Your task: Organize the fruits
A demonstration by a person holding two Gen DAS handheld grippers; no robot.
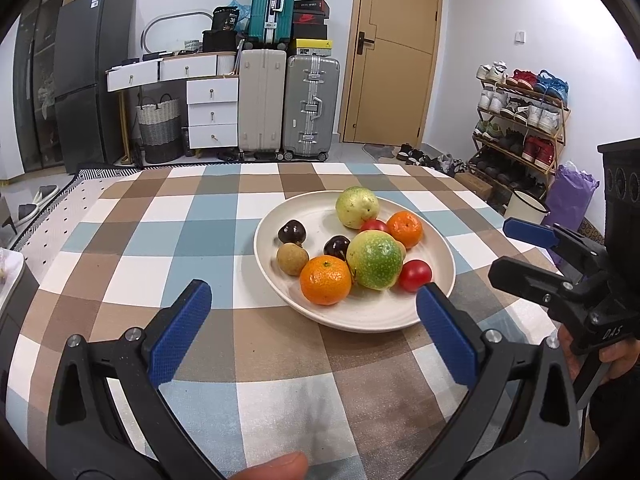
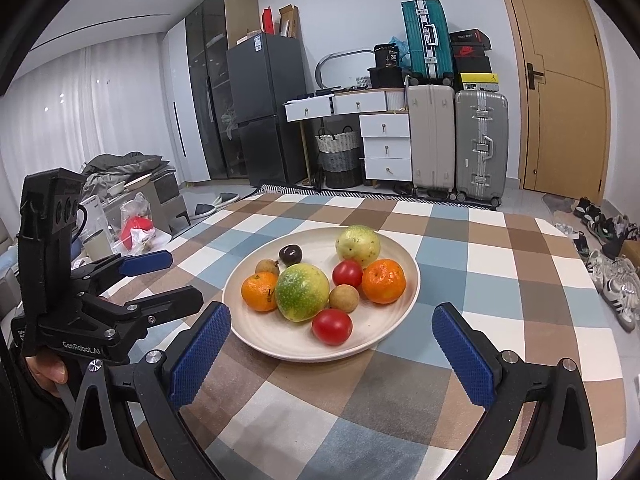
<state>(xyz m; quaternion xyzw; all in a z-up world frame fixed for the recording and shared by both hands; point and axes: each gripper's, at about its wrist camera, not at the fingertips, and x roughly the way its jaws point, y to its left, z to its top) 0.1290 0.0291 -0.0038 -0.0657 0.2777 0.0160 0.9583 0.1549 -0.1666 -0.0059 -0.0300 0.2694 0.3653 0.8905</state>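
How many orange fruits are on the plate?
2. One round orange mandarin sits at the left edge of the white round plate, touching the big green-yellow fruit. The other orange mandarin sits on the right side.

Left wrist view: low over the tabletop (image 1: 200, 216), facing the far wall; plate (image 1: 360, 316) near, right of centre.
Right wrist view: low over the same near edge, facing the far wall, angled leftward; plate (image 2: 280, 344) near, centred.
Shared: plate, tabletop, suitcases (image 1: 312, 104), door (image 1: 396, 52).
Cross-sight: right hand-held gripper (image 1: 520, 248) at right edge; left hand-held gripper (image 2: 172, 276) at left edge.
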